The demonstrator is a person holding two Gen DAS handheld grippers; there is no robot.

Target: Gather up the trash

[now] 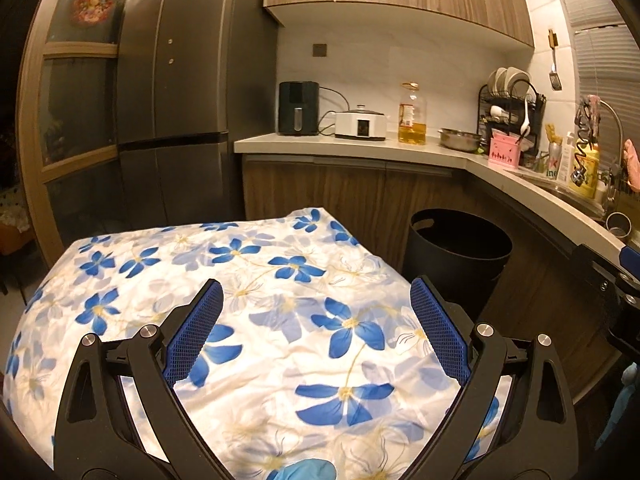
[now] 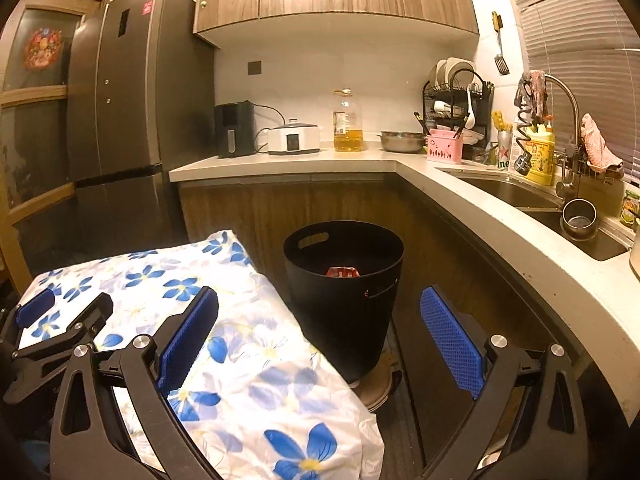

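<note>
A black round trash bin stands on the floor between the table and the counter; its rim also shows in the left wrist view. A red wrapper lies inside it. My left gripper hovers open over the floral tablecloth with nothing between its blue pads. My right gripper is open too, spanning the table's right edge and the bin, and holds nothing. The left gripper shows at the far left of the right wrist view. No loose trash is visible on the cloth.
A dark fridge stands behind the table. The L-shaped counter carries an air fryer, an oil bottle, a steel bowl and a dish rack. A sink lies to the right.
</note>
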